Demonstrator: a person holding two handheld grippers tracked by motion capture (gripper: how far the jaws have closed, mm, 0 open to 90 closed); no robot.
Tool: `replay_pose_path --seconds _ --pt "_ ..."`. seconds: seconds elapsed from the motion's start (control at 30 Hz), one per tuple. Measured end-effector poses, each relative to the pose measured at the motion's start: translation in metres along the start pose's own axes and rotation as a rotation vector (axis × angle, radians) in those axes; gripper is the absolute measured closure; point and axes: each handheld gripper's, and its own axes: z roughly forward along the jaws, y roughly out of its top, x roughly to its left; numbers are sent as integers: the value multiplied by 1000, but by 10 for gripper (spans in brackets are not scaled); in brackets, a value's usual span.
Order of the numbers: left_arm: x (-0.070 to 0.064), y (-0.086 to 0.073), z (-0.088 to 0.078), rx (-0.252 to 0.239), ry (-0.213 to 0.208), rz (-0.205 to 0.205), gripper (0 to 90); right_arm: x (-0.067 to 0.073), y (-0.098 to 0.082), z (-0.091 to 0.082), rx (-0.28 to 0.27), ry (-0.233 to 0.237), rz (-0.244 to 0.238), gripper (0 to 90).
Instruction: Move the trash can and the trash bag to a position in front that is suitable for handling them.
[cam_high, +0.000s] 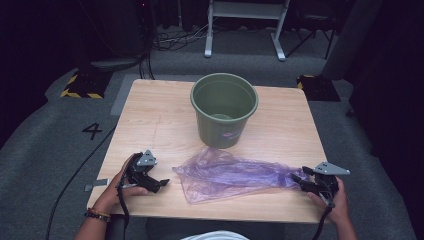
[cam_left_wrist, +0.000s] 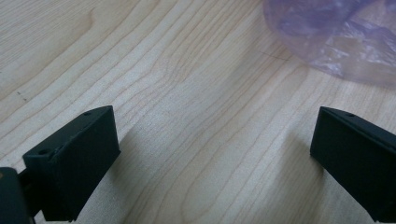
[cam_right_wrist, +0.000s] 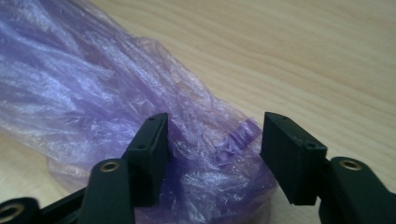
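Pale woodgrain table (cam_high: 160, 120), crinkled purple bag (cam_high: 225, 175)

The left gripper (cam_high: 161, 183) is held low over the near left part of the table (cam_high: 150, 125), gripped from behind by the left hand (cam_high: 120, 187), whose wrist carries a beaded band. Its jaws are spread wide, with bare table between them in the left gripper view. The right gripper (cam_high: 298, 179) is held at the table's near right edge by the right hand (cam_high: 336, 197) and is pointed leftward. Its jaws are parted, seemingly not pressed together, in the right gripper view. Both forearms are brought in from the table's near side.
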Motion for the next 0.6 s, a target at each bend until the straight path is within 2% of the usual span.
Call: replay_pose_path --seconds 0.13,0.17,0.2,0.3,0.37,0.43,0.47,0.6 --pt "0 0 0 -1 2 -2 11 -3 0 -4 -56 -48 29 423" --pt "0 0 0 -1 2 -2 11 -3 0 -4 -56 -48 29 423" --pt "0 0 0 -1 2 -3 11 -3 2 -7 -70 -78 25 434" --pt "0 0 0 -1 2 -3 11 -3 4 -12 -80 -102 15 439" --pt "0 0 0 -1 2 -3 11 -3 5 -20 -101 -145 19 427" --pt "0 0 0 -1 2 -3 11 -4 5 -23 -116 -151 27 403" --pt "0 0 0 0 2 -2 11 -5 5 -28 -127 -158 39 341" --pt "0 0 0 -1 2 -3 11 -7 6 -32 -131 -163 49 311"
